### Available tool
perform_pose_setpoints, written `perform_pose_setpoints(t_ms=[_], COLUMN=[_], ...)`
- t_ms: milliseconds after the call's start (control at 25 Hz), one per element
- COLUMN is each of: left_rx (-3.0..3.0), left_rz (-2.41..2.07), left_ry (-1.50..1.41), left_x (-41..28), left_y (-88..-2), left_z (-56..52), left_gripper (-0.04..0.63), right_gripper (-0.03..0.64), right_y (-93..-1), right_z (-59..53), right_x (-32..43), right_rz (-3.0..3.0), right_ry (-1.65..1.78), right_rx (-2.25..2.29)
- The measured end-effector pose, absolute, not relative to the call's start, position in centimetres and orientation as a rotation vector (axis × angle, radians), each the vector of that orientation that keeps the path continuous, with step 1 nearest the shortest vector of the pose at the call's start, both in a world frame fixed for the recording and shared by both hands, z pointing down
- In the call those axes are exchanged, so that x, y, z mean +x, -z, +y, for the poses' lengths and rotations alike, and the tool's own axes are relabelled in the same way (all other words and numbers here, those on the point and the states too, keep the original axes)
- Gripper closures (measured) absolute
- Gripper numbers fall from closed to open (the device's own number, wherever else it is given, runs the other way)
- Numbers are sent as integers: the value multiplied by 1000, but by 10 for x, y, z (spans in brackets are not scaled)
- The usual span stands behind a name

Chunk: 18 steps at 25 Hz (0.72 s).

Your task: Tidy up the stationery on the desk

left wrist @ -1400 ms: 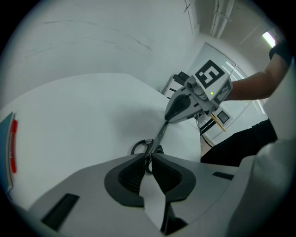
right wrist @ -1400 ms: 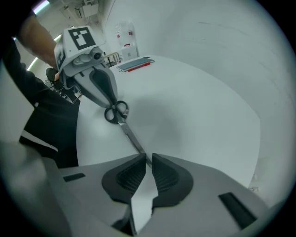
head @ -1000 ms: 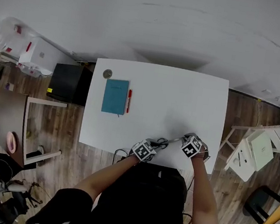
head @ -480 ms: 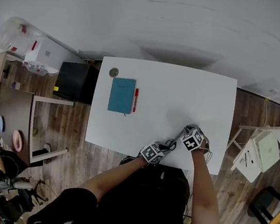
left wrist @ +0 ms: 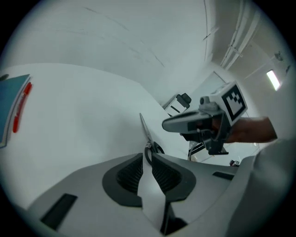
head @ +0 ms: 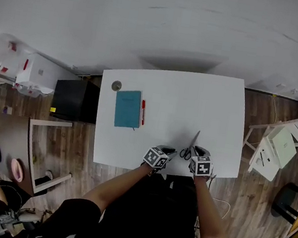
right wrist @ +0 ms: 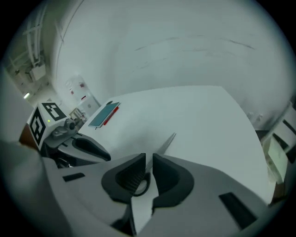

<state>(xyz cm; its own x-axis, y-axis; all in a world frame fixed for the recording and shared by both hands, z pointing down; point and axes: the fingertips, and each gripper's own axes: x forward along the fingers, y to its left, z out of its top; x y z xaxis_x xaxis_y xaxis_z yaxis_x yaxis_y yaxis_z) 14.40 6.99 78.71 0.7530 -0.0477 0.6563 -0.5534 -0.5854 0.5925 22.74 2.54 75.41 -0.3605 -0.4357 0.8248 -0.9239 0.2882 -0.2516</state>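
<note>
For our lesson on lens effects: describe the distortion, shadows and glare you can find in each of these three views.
Head view: the table's edges bow outward, and a soft shadow falls on the wall behind it. Left gripper view: dark rounded corners, a bright ceiling light at upper right, and the scissors fairly sharp. Right gripper view: the same dark corners, and the table's far edge curves strongly.
</note>
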Motion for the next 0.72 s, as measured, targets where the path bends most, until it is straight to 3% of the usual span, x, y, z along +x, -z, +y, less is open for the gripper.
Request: perform_pose_setpoints(t_ms=[240,720], left_rx=[2172,2259], left_rz=[-313,-202], left_ry=[-855,-920], left_x=[122,77], left_y=[-784,-778], left_z=[84,104], left_gripper=[546,546], right_gripper=[555,555], right_y=[-778,-800], right_z=[70,75], right_x=[213,210], right_rz=[-1764,-1532], right_ry=[-1240,-1349], right_rx=[1465,1753])
